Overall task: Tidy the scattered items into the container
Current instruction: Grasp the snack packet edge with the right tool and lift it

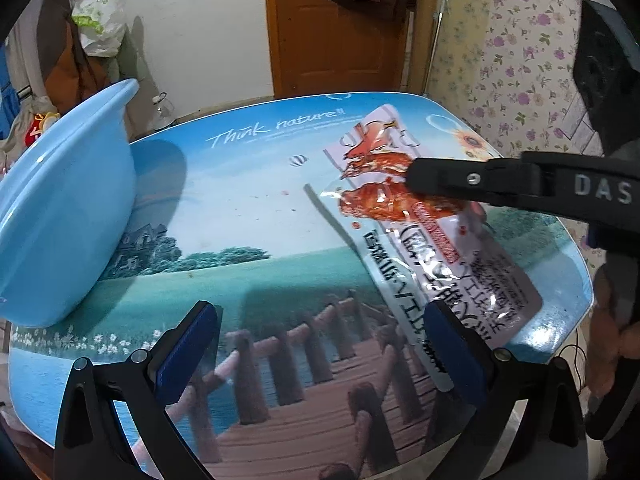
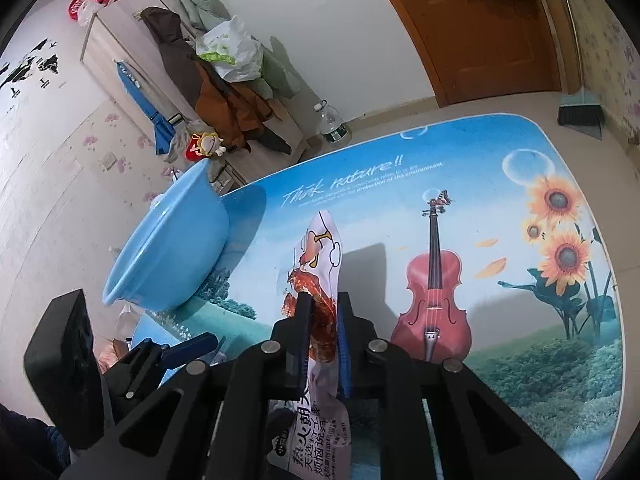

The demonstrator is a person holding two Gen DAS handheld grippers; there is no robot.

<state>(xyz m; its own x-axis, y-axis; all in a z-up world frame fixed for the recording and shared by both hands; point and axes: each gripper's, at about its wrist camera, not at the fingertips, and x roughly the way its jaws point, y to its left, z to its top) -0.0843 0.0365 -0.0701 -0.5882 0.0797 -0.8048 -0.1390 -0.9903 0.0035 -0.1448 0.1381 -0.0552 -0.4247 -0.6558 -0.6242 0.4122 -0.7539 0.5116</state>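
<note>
A white snack packet printed with red chicken pieces lies slanted on the right half of the picture-printed table; its left edge is raised, with a shadow under it. My right gripper reaches in from the right and is shut on the packet's far part. In the right wrist view the packet stands on edge, pinched between the right gripper pads. My left gripper is open above the near table edge, holding nothing, its right pad beside the packet's near end. A light blue basin stands at the table's left.
The basin sits at the table's far left corner, with the left gripper below it. A hand holds the right tool. Off the table are a wooden door, a broom, a water bottle and piled clothes.
</note>
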